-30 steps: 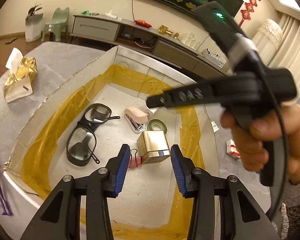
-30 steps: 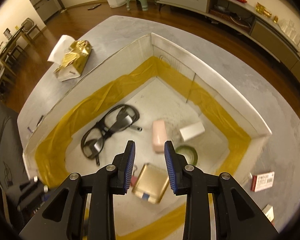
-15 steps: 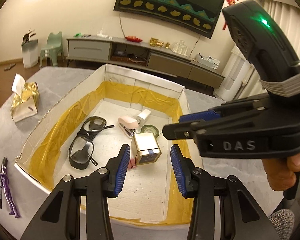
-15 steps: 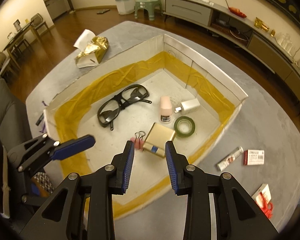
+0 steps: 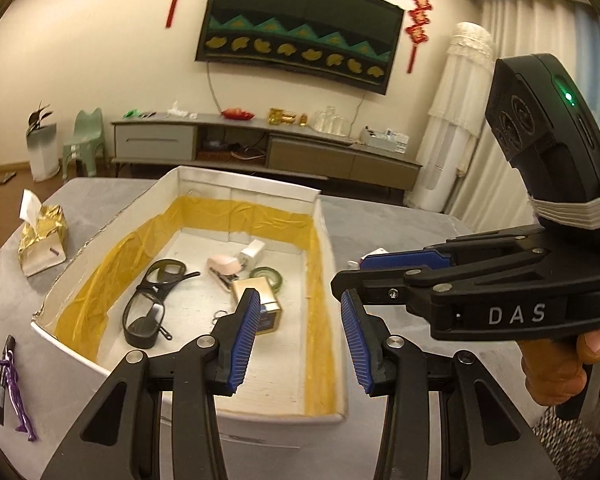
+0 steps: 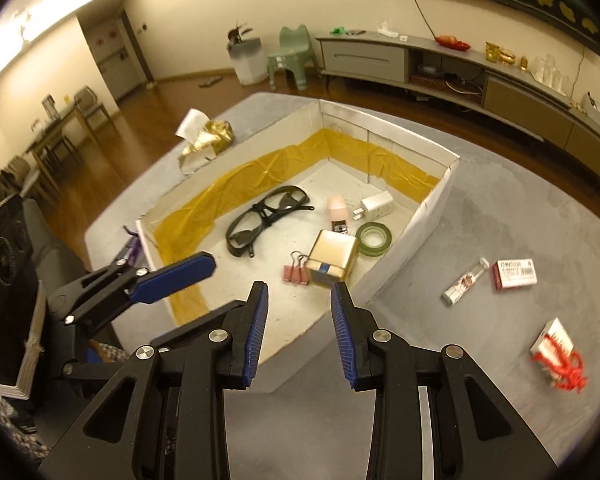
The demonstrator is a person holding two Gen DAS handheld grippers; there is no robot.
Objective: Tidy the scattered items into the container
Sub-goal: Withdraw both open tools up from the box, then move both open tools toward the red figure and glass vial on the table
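A white cardboard box (image 6: 424,220) (image 5: 324,236) lined with yellow tape sits on the grey table. Inside lie black glasses (image 6: 266,216) (image 5: 150,304), a gold tin (image 6: 332,258) (image 5: 260,304), pink binder clips (image 6: 295,273), a pink stapler (image 6: 337,210), a white charger (image 6: 375,206) and a green tape roll (image 6: 374,239). Outside to the right lie a small tube (image 6: 464,282), a red-and-white box (image 6: 516,274) and a white card with red string (image 6: 556,354). A purple-tied item (image 5: 10,380) lies left of the box. My left gripper (image 5: 298,336) and right gripper (image 6: 298,332) both hang open and empty above the box's near edge.
A gold tissue pack (image 6: 206,142) (image 5: 42,240) stands on the table's far left. A person's hand (image 5: 560,364) holds the right gripper's black body at the right of the left wrist view. Beyond the table are a low sideboard (image 5: 268,148) and a green stool (image 6: 294,54).
Both grippers have pulled up and back from inside the box; the box and its contents look smaller and farther. The loose items right of the box have come into the right wrist view.
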